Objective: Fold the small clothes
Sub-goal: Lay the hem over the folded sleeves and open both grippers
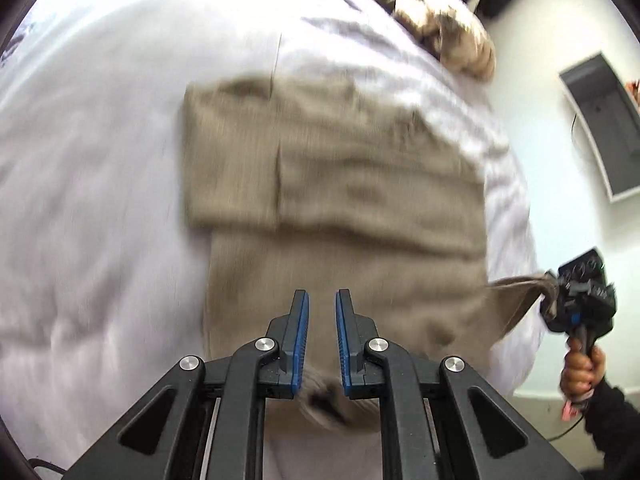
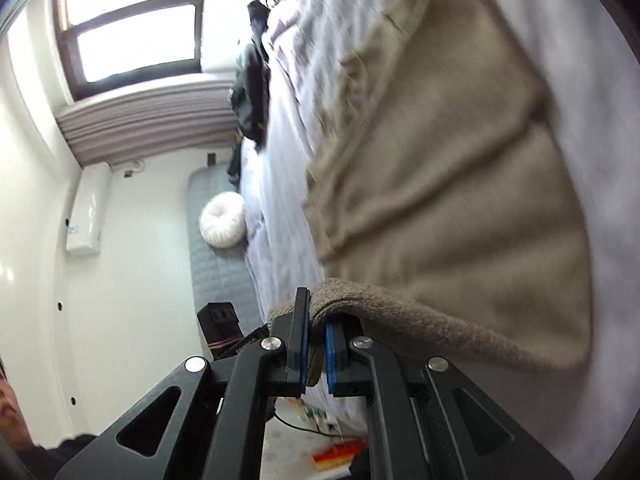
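Note:
A beige knit garment [image 1: 332, 184] lies spread on the white bed sheet [image 1: 92, 184], its upper part folded over. My left gripper [image 1: 322, 300] hovers over the garment's near end with its jaws a little apart; a bunch of the beige fabric [image 1: 324, 396] sits low between the finger bases. My right gripper [image 2: 316, 312] is shut on a corner of the same garment [image 2: 440, 200] and holds it up off the sheet. It also shows in the left wrist view [image 1: 576, 300] at the right bed edge, corner in its jaws.
A heap of tan and dark clothes [image 1: 440, 24] lies at the bed's far right. A round white cushion [image 2: 222, 219] sits on a grey mat beside the bed. A window [image 2: 132, 28] and white wall are to the left in the right wrist view.

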`<state>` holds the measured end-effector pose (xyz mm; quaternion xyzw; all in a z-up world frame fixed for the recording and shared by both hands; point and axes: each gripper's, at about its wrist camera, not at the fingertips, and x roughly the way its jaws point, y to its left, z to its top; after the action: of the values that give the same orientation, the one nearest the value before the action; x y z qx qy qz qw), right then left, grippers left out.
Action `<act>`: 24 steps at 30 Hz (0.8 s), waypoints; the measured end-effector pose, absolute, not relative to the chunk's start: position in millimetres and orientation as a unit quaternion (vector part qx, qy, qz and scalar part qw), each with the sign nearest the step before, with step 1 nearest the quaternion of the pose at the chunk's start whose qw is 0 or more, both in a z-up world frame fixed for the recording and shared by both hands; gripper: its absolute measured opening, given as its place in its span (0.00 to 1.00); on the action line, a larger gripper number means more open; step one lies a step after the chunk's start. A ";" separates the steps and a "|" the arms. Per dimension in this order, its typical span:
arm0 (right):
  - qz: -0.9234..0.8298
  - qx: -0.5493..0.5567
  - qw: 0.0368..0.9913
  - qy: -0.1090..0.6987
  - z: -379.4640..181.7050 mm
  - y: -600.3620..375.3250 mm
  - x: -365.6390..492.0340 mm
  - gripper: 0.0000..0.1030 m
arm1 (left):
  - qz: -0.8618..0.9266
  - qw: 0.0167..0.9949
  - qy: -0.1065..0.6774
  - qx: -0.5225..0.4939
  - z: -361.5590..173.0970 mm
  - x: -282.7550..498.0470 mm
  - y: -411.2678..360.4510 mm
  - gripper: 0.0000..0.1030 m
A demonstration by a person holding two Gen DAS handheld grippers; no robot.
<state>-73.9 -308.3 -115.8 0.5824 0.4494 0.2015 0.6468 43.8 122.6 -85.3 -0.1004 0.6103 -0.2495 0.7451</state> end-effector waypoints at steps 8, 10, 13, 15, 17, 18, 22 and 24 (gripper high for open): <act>0.192 0.579 0.666 0.430 -113.2 -323.7 3.3 0.07 | -0.214 0.781 0.584 -0.057 -80.2 107.3 104.0 0.15; 0.172 0.571 0.665 0.449 -122.0 -324.9 13.6 0.07 | -0.201 0.782 0.590 -0.031 -84.3 106.9 104.5 0.16; 0.146 0.582 0.651 0.465 -141.5 -330.5 16.0 0.07 | -0.195 0.763 0.616 -0.006 -102.6 95.6 104.9 0.59; 0.128 0.583 0.645 0.477 -151.1 -332.1 15.3 0.09 | -0.190 0.770 0.609 0.019 -110.1 82.4 105.4 0.76; 0.104 0.564 0.648 0.500 -154.7 -336.5 15.5 0.11 | -0.200 0.760 0.617 0.036 -120.1 74.2 100.8 0.76; 0.094 0.551 0.652 0.512 -155.5 -341.6 12.5 0.11 | -0.201 0.756 0.622 0.038 -123.6 72.4 98.8 0.76; 0.070 0.449 0.695 0.557 -137.5 -342.9 14.6 0.34 | -0.215 0.736 0.639 0.055 -141.6 69.4 85.5 0.76; 0.063 0.390 0.720 0.570 -125.8 -338.7 19.0 0.57 | -0.225 0.729 0.644 0.061 -148.4 69.1 79.6 0.76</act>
<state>19.0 -338.7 -125.8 0.3896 0.5705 0.0633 0.7202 69.1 79.6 -148.4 0.0609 0.6439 -0.2246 0.7289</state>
